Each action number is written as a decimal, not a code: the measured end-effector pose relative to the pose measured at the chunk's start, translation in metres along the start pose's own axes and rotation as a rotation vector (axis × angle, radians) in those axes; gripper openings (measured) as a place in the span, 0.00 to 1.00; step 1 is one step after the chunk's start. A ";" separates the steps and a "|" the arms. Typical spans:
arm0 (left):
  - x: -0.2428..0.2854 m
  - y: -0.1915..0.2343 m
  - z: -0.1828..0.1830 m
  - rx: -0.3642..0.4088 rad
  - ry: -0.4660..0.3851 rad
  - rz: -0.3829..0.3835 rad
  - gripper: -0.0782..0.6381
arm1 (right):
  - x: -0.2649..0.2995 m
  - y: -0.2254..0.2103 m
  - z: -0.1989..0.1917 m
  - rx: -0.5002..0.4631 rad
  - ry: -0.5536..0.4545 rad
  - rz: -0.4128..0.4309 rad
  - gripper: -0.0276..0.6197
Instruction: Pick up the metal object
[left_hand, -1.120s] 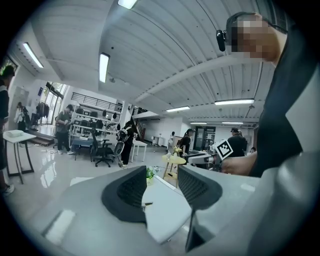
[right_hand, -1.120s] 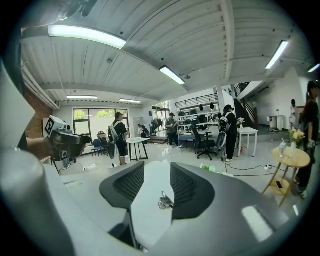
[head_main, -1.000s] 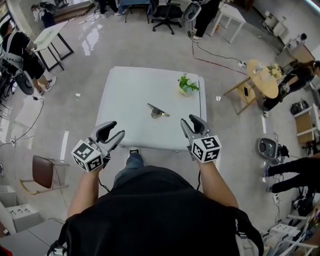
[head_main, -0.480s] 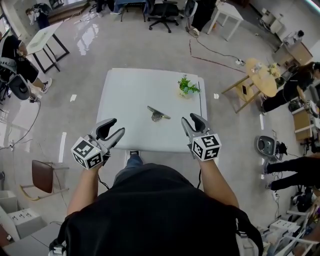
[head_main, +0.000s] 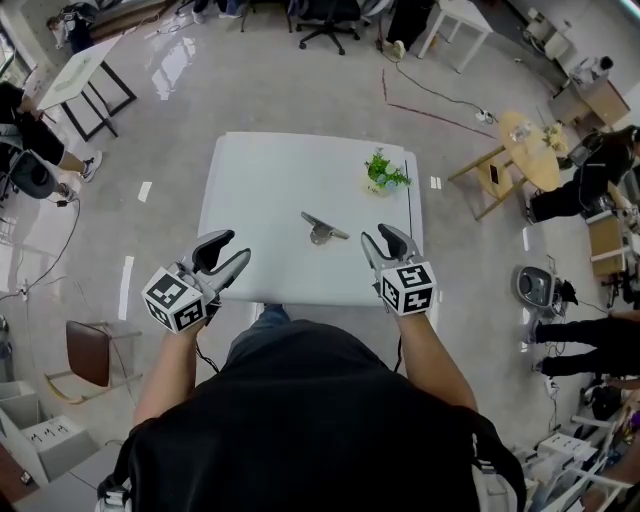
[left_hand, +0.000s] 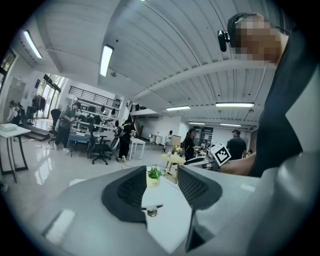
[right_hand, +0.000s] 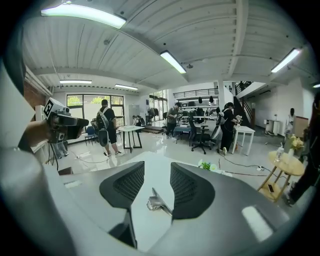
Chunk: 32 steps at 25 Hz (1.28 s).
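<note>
Metal object (head_main: 322, 229): one item, a small silver piece with a flat arm on a rounded base. It lies on the white counter (head_main: 260, 190) slightly right of centre, touching nothing else.

Tongs: two. The left tongs (head_main: 232, 250) hover over the near left edge of the counter with the jaws apart. The right tongs (head_main: 381, 240) hover over the near right edge, jaws also apart. In each gripper view the metal object shows through the gap between the jaws, lying beyond them and apart from both.

Other items on the counter: one small potted plant (head_main: 383, 172) near the far right corner, beyond the object and well apart from it. It does not stand between the object and either tongs.

Surroundings: one round wooden table (head_main: 530, 150) to the right, one office chair (head_main: 330, 10) beyond the far edge, and one brown chair (head_main: 85, 345) on the floor at the left.
</note>
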<state>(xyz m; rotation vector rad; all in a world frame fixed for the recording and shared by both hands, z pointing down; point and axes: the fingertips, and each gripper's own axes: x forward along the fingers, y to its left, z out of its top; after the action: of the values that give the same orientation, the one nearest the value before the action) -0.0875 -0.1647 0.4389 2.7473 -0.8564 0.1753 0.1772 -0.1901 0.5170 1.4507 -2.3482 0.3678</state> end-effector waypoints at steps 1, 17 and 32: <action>0.001 0.004 0.000 -0.001 0.003 0.000 0.38 | 0.005 0.001 -0.002 -0.003 0.009 0.002 0.34; 0.014 0.058 -0.013 -0.035 0.054 -0.014 0.38 | 0.076 0.018 -0.052 -0.235 0.211 -0.001 0.34; 0.037 0.090 -0.028 -0.072 0.096 -0.030 0.38 | 0.122 0.017 -0.100 -0.255 0.349 0.043 0.34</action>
<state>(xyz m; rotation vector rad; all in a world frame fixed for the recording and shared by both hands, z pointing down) -0.1100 -0.2487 0.4913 2.6596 -0.7798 0.2622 0.1275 -0.2409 0.6592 1.1187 -2.0615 0.2931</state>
